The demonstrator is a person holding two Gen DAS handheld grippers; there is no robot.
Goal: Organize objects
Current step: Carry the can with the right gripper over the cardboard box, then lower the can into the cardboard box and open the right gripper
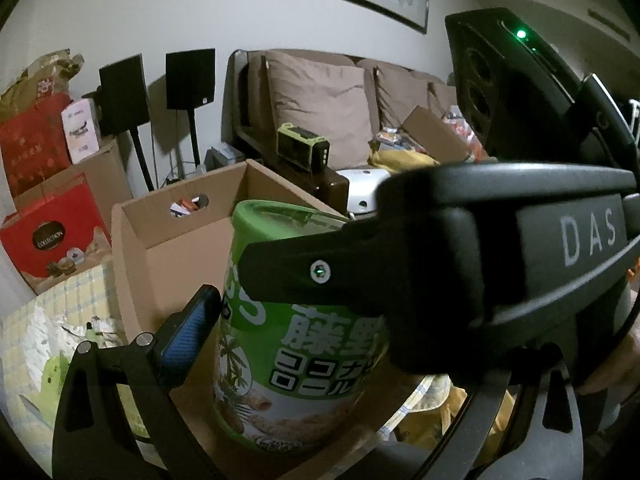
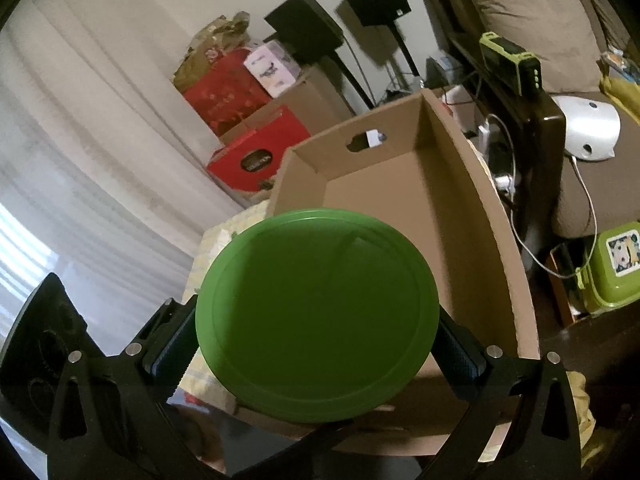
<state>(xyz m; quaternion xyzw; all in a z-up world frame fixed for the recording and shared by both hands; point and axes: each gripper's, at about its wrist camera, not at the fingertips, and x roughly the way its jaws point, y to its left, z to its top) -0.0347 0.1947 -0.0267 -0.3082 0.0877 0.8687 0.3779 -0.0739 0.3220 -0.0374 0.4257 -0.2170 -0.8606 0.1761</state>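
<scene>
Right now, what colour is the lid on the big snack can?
Green, plain all over. The lid shows best in the right wrist view, between the right gripper fingers.

Can (image 1: pixel 304 344) had glossy printed label w/ smooth green plastic lid (image 2: pixel 316 312). Box (image 2: pixel 472 216) was matt brown cardboard. Gripper pads (image 1: pixel 188 336) looked ribbed blue rubber; gripper bodies matt black plastic, metal screws.

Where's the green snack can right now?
The green snack can sits clamped between the right gripper fingers, just in front of the open cardboard box; the left wrist view shows it low and centre.
</scene>
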